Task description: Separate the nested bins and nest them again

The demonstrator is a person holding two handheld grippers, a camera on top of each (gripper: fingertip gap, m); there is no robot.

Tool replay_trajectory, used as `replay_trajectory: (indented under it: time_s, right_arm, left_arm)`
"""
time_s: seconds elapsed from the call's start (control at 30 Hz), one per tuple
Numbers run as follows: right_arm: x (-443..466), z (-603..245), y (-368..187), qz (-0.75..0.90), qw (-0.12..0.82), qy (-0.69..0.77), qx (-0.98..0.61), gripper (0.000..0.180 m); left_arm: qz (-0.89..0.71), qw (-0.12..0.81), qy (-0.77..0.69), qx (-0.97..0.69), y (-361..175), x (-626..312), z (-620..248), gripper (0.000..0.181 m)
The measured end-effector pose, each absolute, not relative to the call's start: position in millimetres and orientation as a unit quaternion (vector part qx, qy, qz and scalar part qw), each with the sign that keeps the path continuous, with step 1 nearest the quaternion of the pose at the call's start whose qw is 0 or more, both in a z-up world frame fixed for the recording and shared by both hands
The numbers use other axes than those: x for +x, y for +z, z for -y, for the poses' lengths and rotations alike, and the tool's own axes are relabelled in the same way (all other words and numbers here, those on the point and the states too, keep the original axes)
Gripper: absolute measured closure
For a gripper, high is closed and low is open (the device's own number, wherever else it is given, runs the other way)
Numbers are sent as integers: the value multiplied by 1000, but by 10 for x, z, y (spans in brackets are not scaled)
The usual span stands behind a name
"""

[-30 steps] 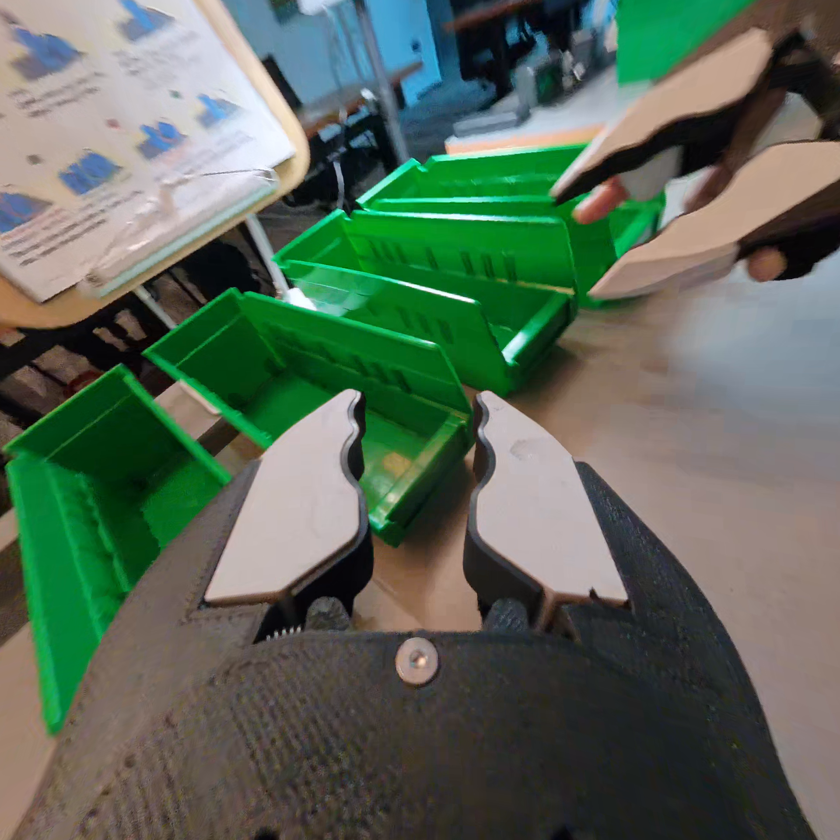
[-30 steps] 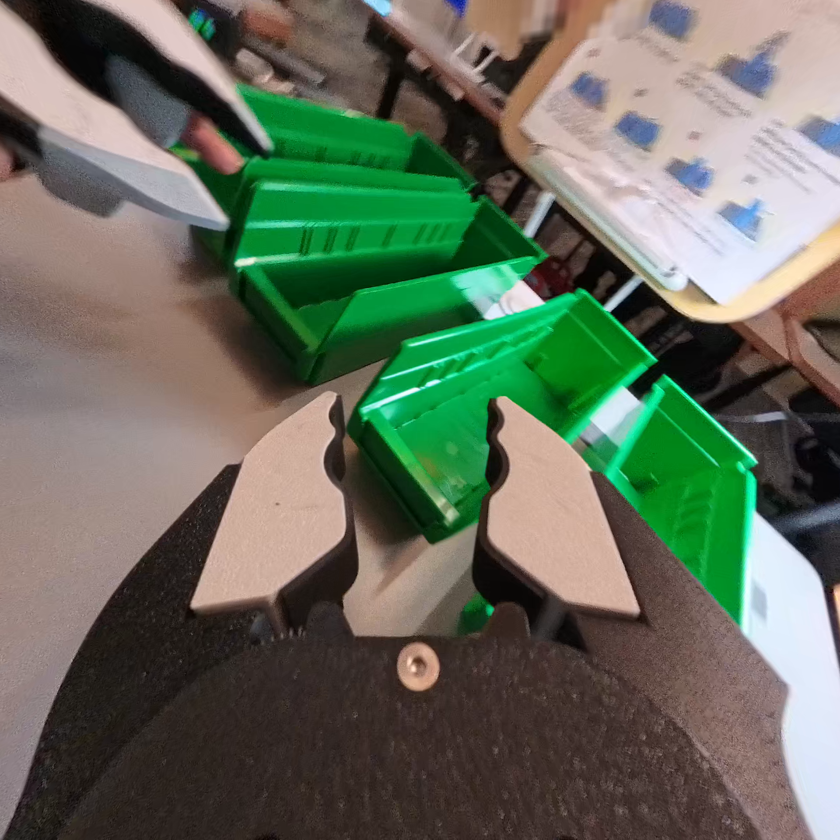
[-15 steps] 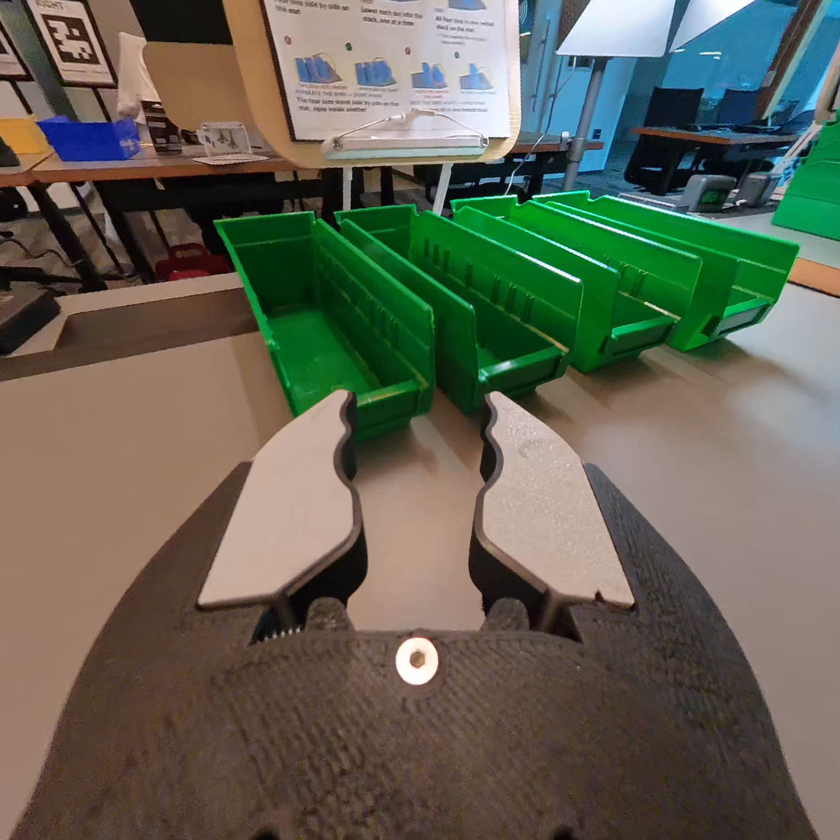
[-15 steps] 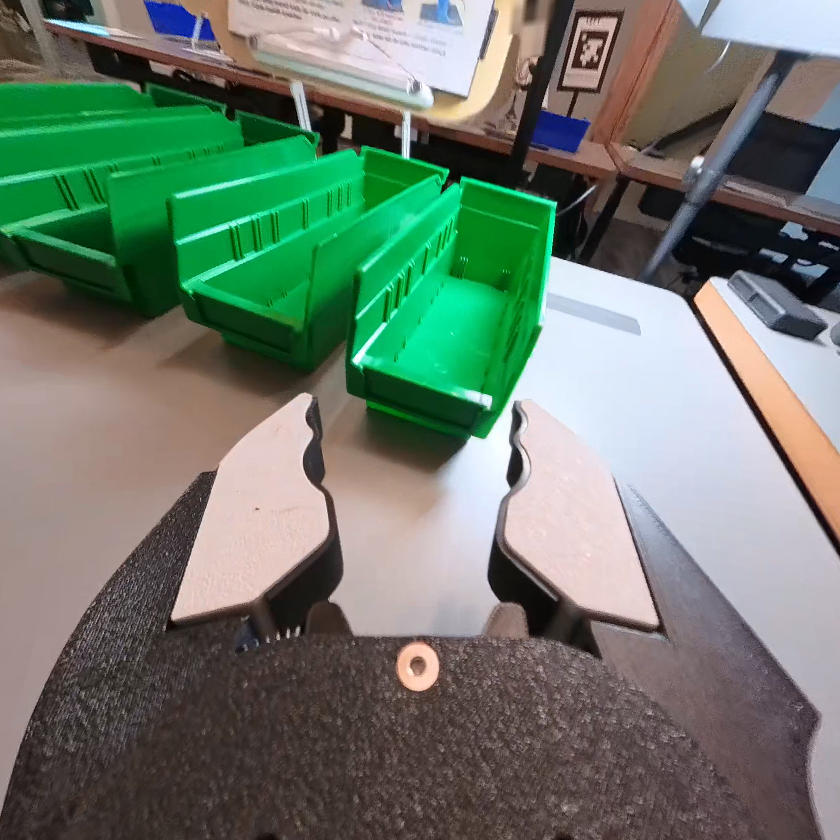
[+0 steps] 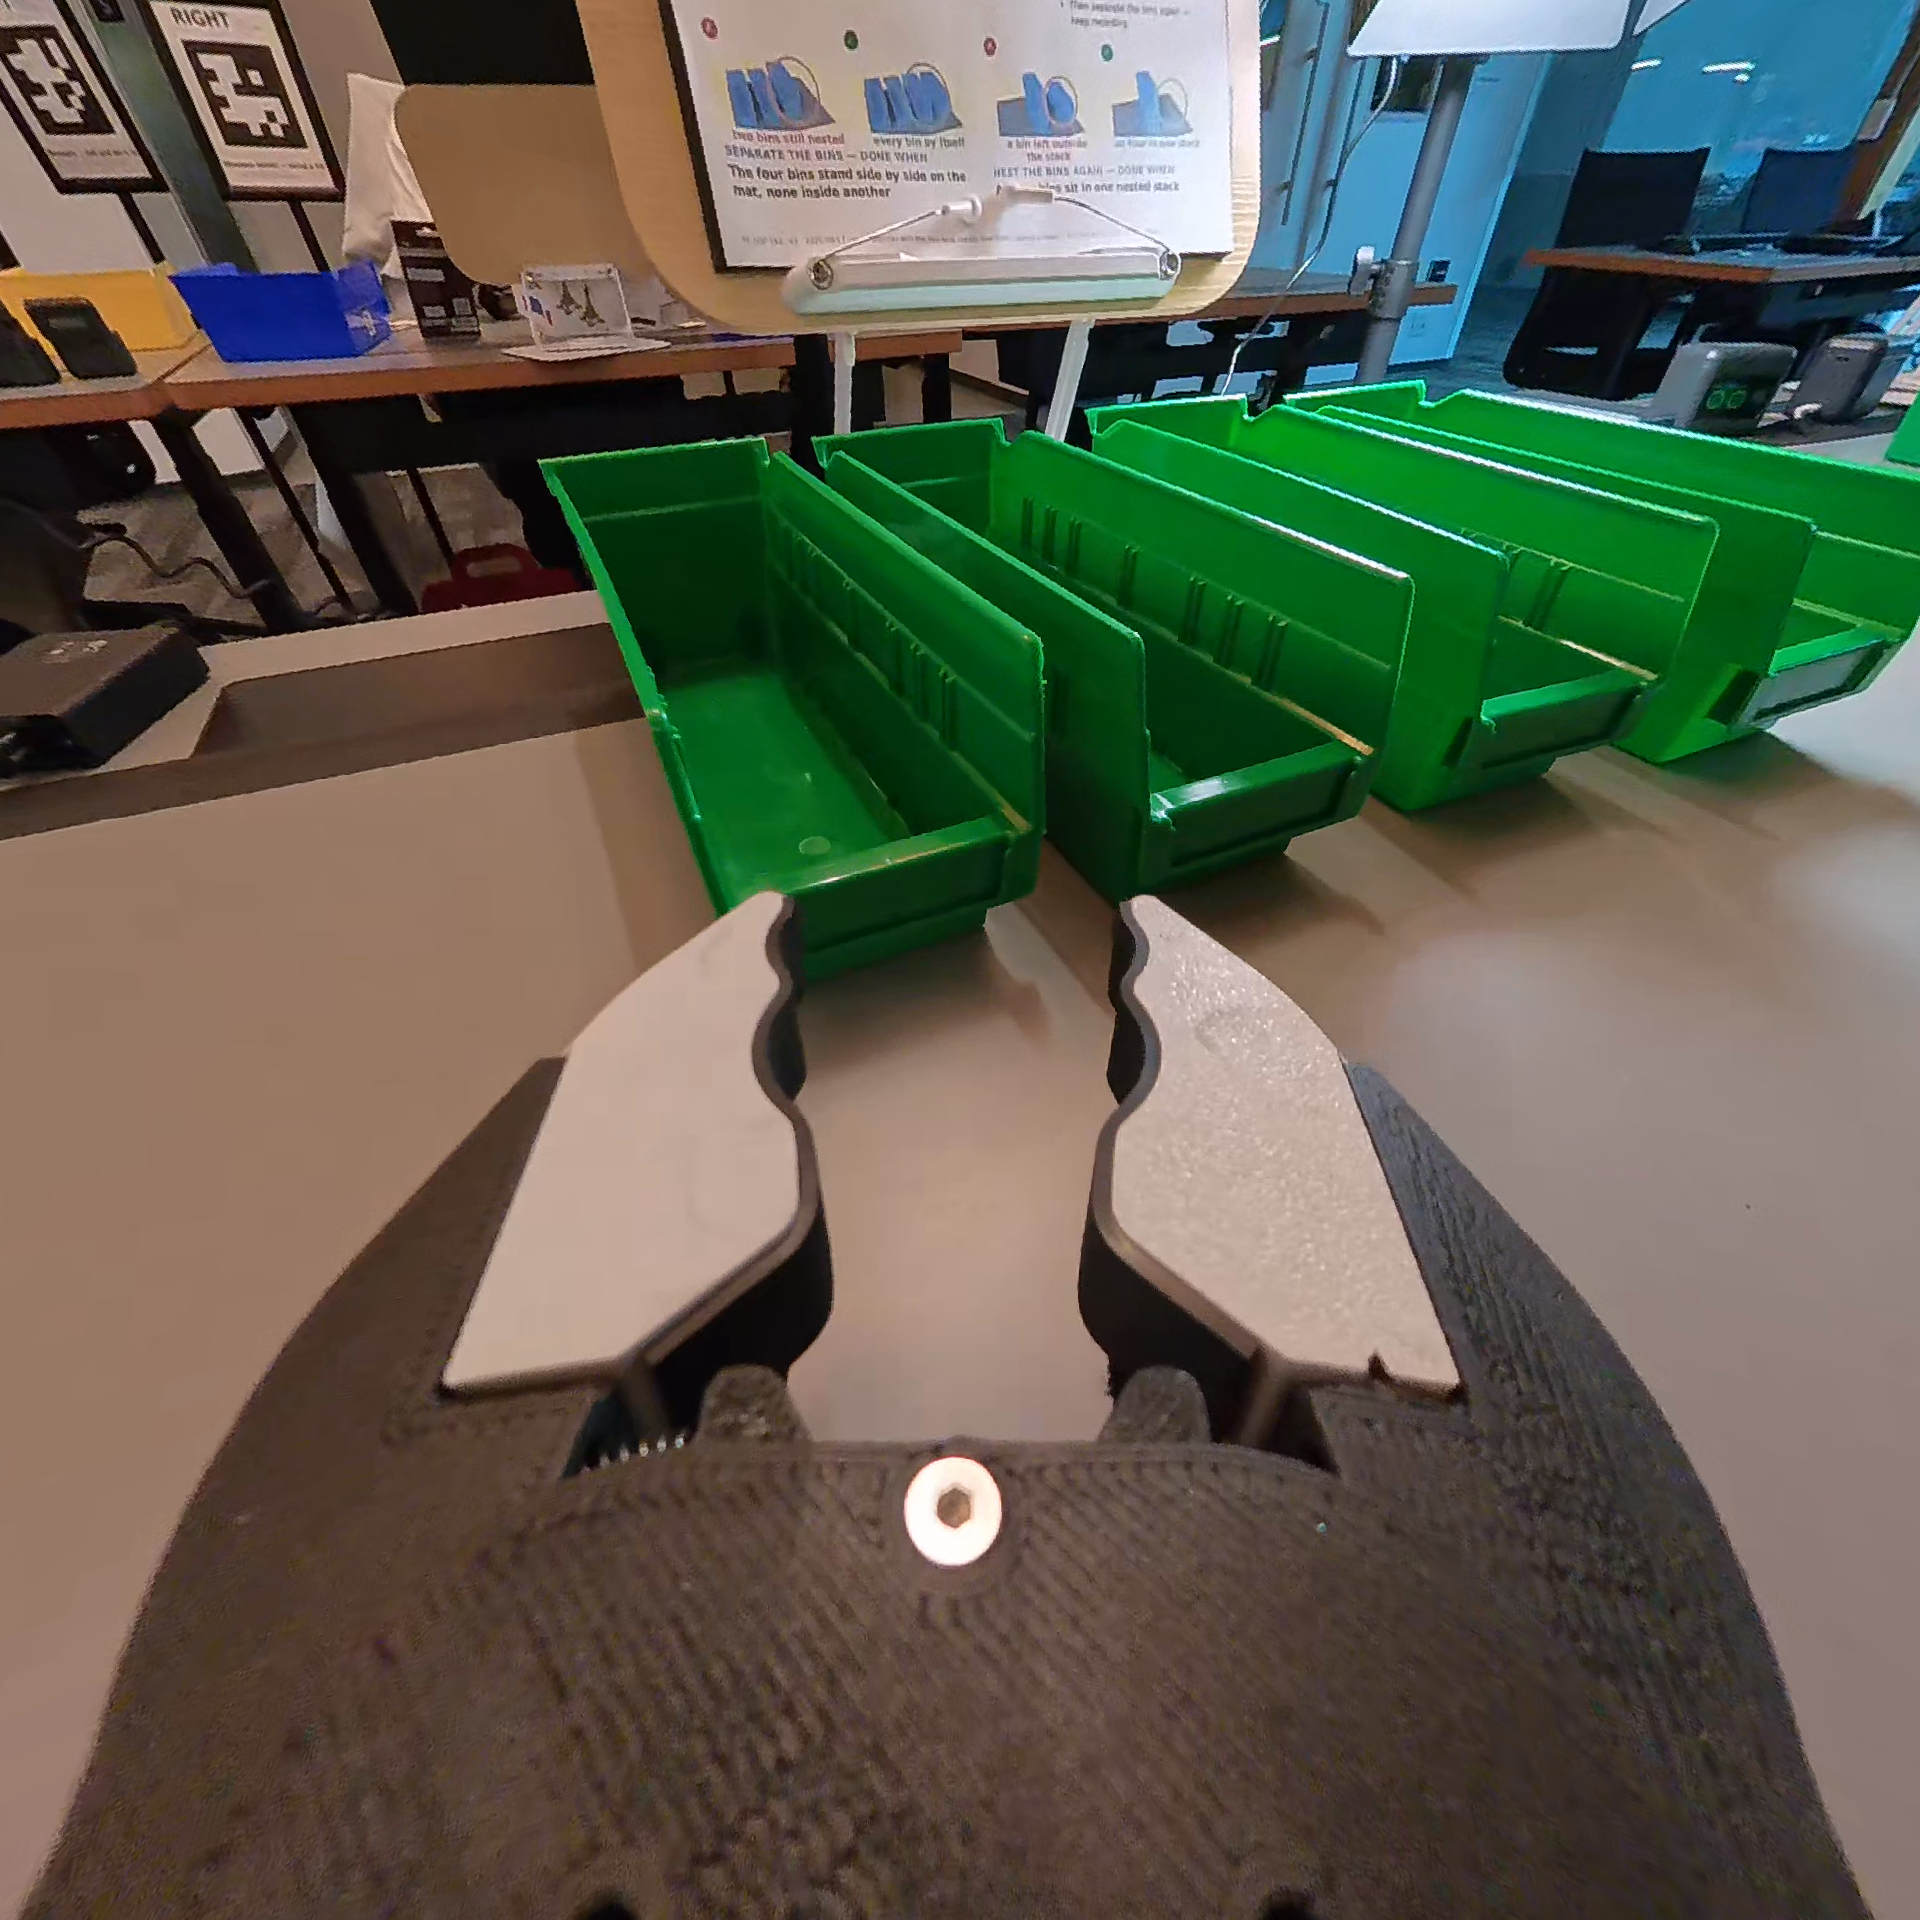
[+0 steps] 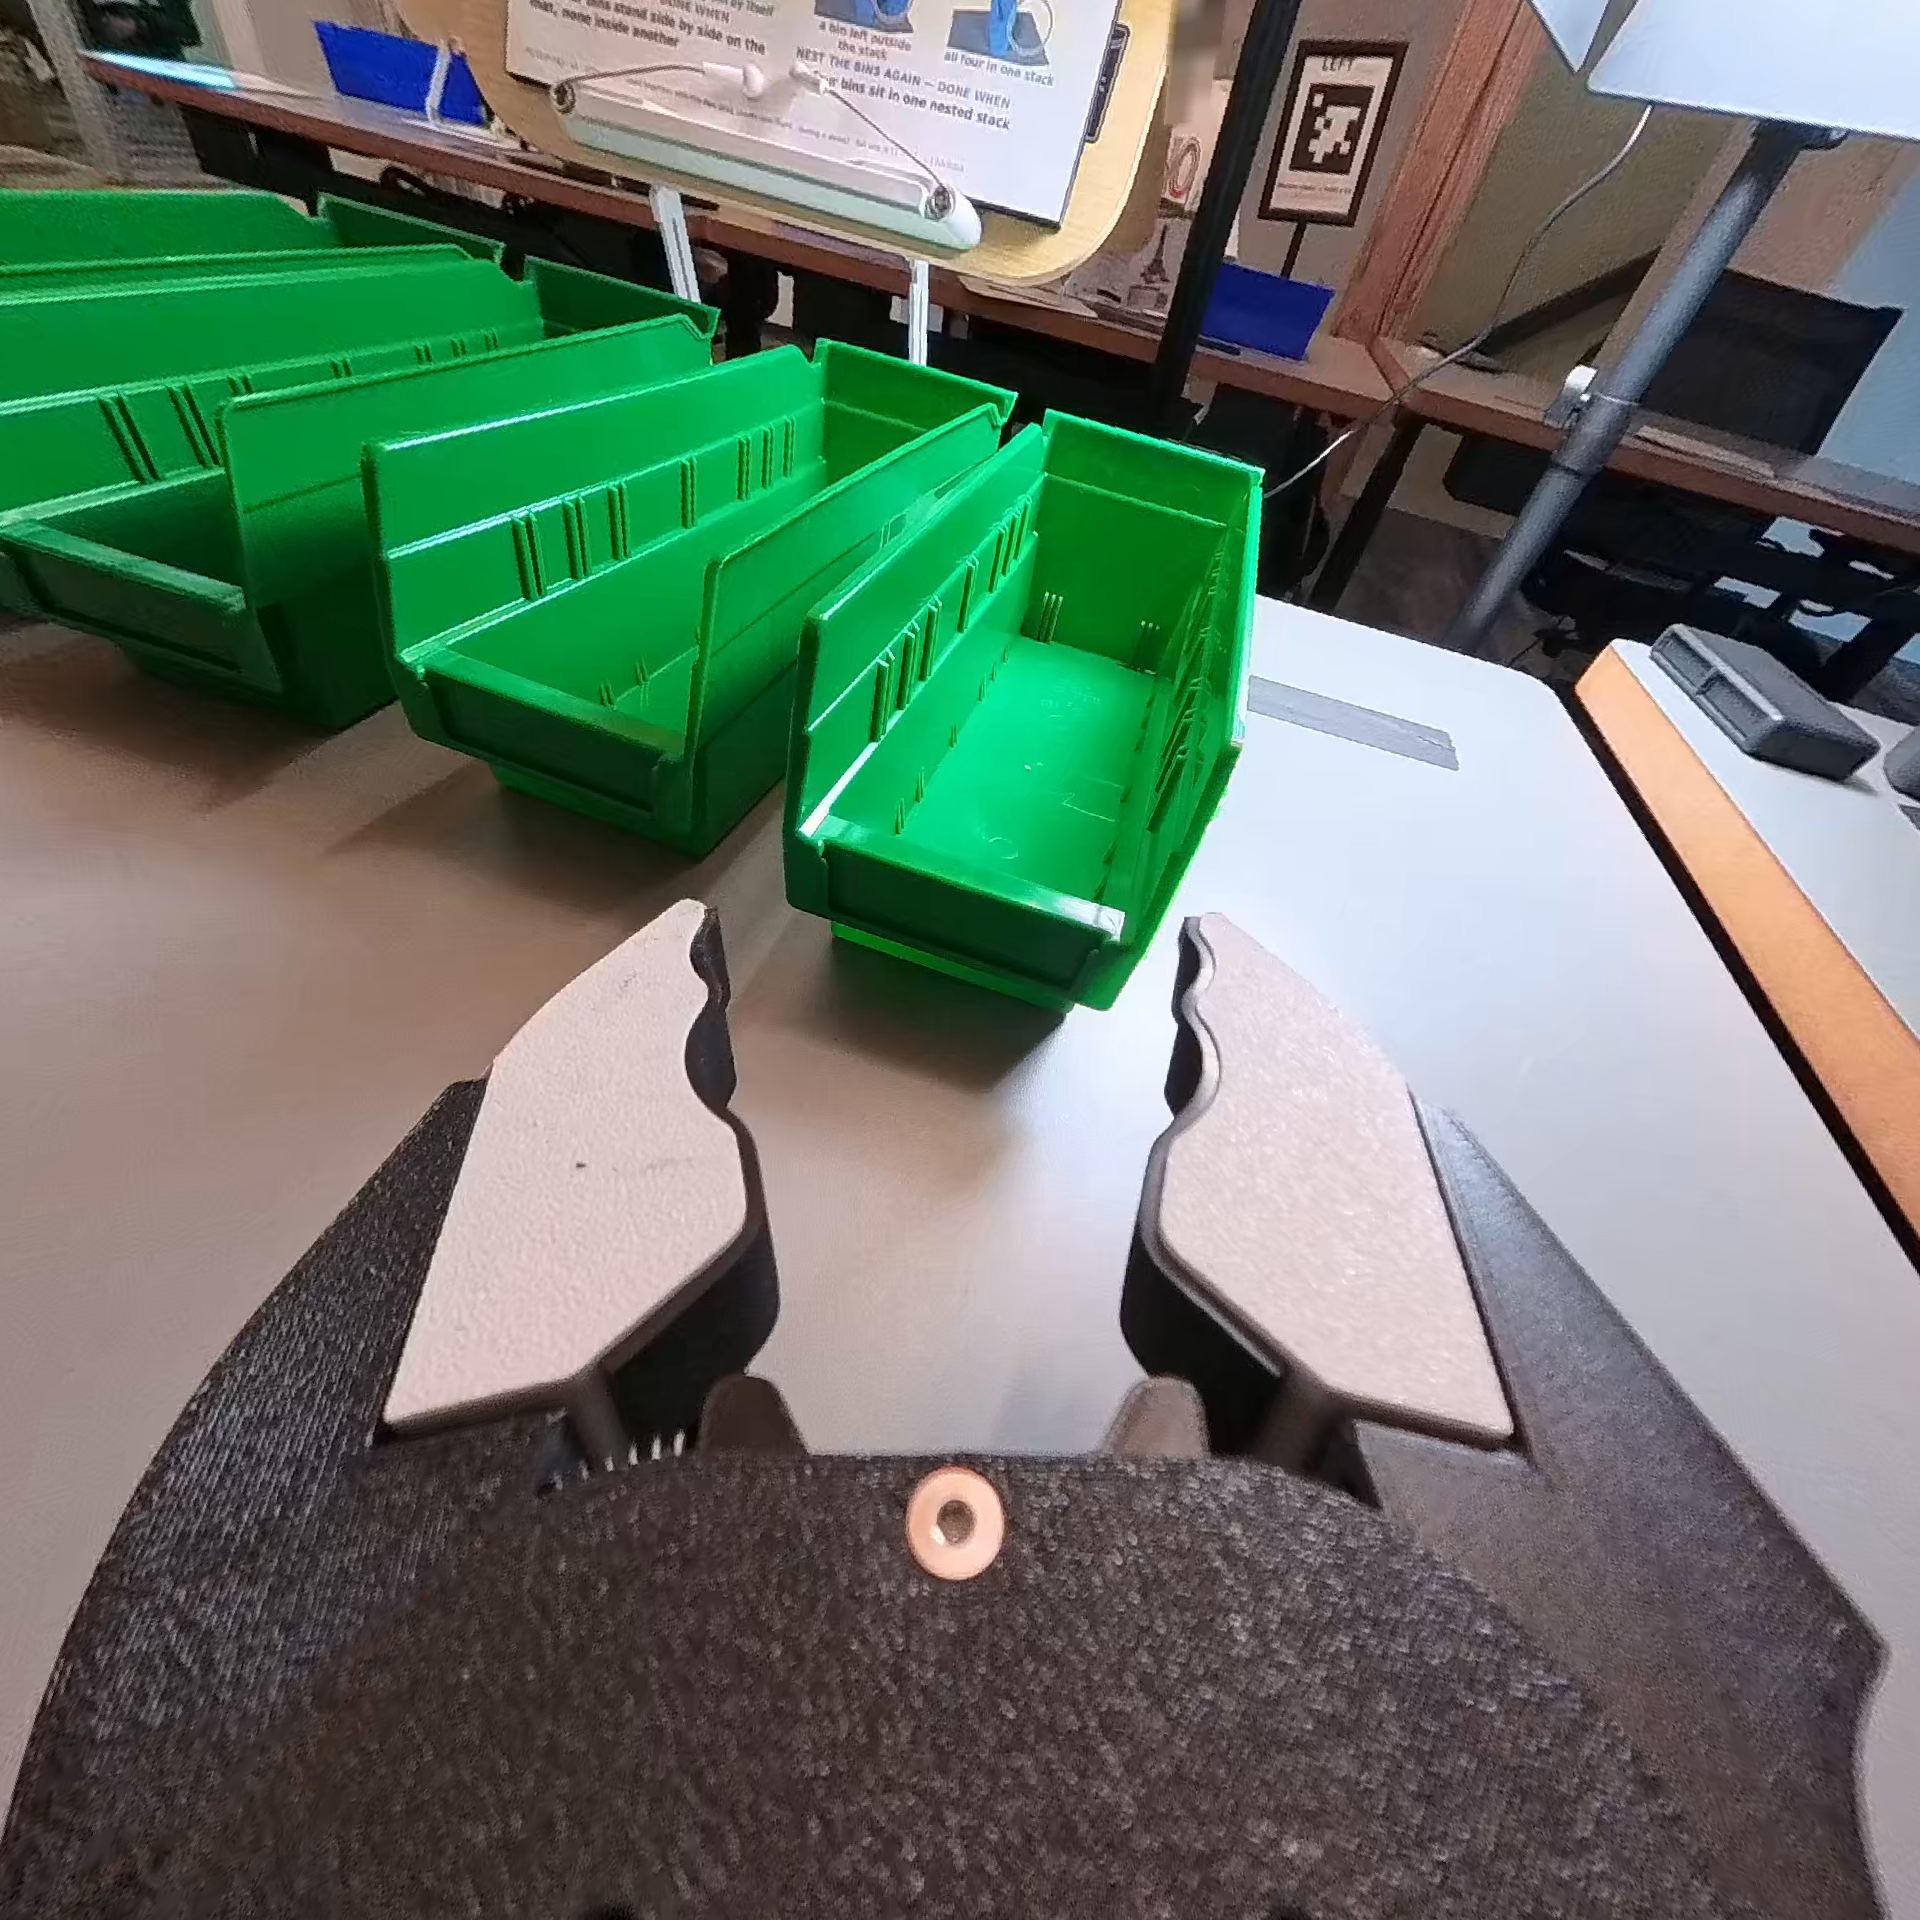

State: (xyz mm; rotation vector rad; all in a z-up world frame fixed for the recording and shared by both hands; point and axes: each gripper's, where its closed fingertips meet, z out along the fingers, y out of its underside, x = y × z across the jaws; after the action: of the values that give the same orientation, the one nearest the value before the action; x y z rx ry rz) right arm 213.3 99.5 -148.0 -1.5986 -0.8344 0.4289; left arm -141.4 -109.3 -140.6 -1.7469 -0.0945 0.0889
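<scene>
We're seeing the four green bins sitting side by side on the grey table, none nested. Left wrist view: leftmost bin at 12 o'clock, second bin at 1, third bin and fourth bin trailing off toward 2. Neighbouring walls are sitting just beside each other; we can't tell if they're touching. Open tabletop is running wide at 9 and 3 in front of the row. Right wrist view: rightmost bin at 12; table edge is running near 3 o'clock, with a second table just beyond. Clipboard stand is standing behind the row at 12.

Left gripper is hovering over bare table, jaws apart, holding nothing, its left fingertip overlapping the leftmost bin's front lip in the picture; contact unclear. Right gripper is gaping wider, empty, lined up on the rightmost bin's front end, fingers not touching it.

Bins' long axes are running 6-to-12, low open fronts pointing at us, tall back walls facing the stand.
</scene>
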Motion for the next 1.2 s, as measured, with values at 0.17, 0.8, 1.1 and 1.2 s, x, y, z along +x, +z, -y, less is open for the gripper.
replay_trajectory:
  time_s: [0.17,0.8,1.1,1.2]
  right_arm:
    - [2141,-985,-1462,358,606,184,-686,98]
    - [1696,-1038,-1550,518,585,134,-609,103]
    - [1524,-1391,-1928,757,382,-68,-526,103]
    - [1640,-1477,-2068,791,308,-108,-517,105]
  left_arm:
    - [40,642,38,-765,-1401,-1415,1082,124]
    - [29,638,69,-766,-1423,-1471,1068,125]
    - [34,639,74,-765,-1420,-1510,1076,126]
    - [29,638,73,-766,-1425,-1494,1070,127]
